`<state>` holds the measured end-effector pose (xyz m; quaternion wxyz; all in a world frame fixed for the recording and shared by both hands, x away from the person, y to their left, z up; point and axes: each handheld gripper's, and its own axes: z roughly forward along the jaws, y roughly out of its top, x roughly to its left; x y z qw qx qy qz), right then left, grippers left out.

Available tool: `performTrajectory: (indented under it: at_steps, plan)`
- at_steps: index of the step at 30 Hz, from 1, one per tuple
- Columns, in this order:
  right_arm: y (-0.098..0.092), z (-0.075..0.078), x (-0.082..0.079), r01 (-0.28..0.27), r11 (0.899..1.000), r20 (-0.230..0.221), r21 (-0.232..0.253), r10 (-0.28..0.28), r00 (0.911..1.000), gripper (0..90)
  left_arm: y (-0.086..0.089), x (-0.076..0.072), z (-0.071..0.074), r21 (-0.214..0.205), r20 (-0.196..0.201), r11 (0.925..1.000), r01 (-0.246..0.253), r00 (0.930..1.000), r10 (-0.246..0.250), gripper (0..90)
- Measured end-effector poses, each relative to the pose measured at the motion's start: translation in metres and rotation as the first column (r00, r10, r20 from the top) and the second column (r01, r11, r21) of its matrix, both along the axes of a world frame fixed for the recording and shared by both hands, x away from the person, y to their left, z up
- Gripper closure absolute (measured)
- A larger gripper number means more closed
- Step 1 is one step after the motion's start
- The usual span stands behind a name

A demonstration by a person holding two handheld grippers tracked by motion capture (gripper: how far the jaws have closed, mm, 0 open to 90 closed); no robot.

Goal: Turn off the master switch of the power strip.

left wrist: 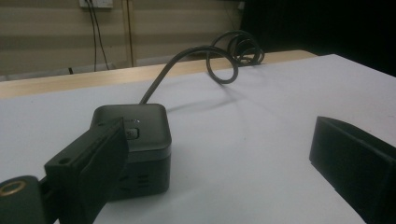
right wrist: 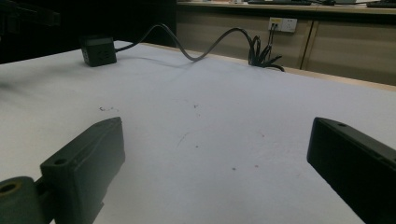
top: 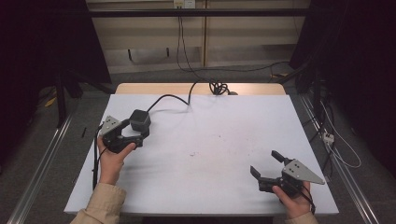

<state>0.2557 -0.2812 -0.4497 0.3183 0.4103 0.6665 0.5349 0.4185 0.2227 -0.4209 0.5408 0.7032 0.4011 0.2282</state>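
A black cube-shaped power adapter (top: pixel 140 120) sits on the white table (top: pixel 210 140) at the left, and its thick black cable (top: pixel 173 98) runs to a coil (top: pixel 218 87) at the far edge. My left gripper (top: pixel 135 132) is open right at the cube. In the left gripper view the cube (left wrist: pixel 144 135) stands just behind the left jaw, and the wide gap of the gripper (left wrist: pixel 219 140) is otherwise bare. My right gripper (top: pixel 265 162) is open near the front right corner with nothing between its jaws. From the right gripper (right wrist: pixel 215 135) the cube (right wrist: pixel 98 50) shows far off.
The table's wooden far edge (top: pixel 252 88) carries the coiled cable, which leads to a wall socket (top: pixel 183 3). Small specks mark the cloth mid-table (top: pixel 194 154). Metal rails (top: pixel 42 158) run along the floor on both sides.
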Motion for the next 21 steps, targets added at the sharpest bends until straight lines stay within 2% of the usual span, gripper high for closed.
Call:
performTrajectory:
  at_steps: [9,14,17,21]
  plan:
    - [0.0,0.0,0.0,-0.001,1.0,0.001,0.0,0.001,1.0,3.7,-0.001,0.005,0.0,0.021,-0.001,0.9998,0.003,1.0,-0.003,4.3]
    - [-0.001,0.0,0.0,-0.001,1.0,0.001,-0.001,0.001,1.0,3.8,-0.001,0.008,0.003,0.012,-0.001,0.9999,-0.003,1.0,0.003,4.3]
    - [0.0,0.0,0.0,-0.002,1.0,0.003,-0.001,0.002,1.0,3.7,0.0,0.01,0.004,0.032,0.004,0.9994,-0.011,0.9999,0.011,4.8]
    - [0.0,0.0,0.0,-0.005,1.0,0.003,-0.001,0.005,1.0,3.8,0.0,0.012,0.003,0.022,0.0,0.9997,-0.011,0.9999,0.011,4.8]
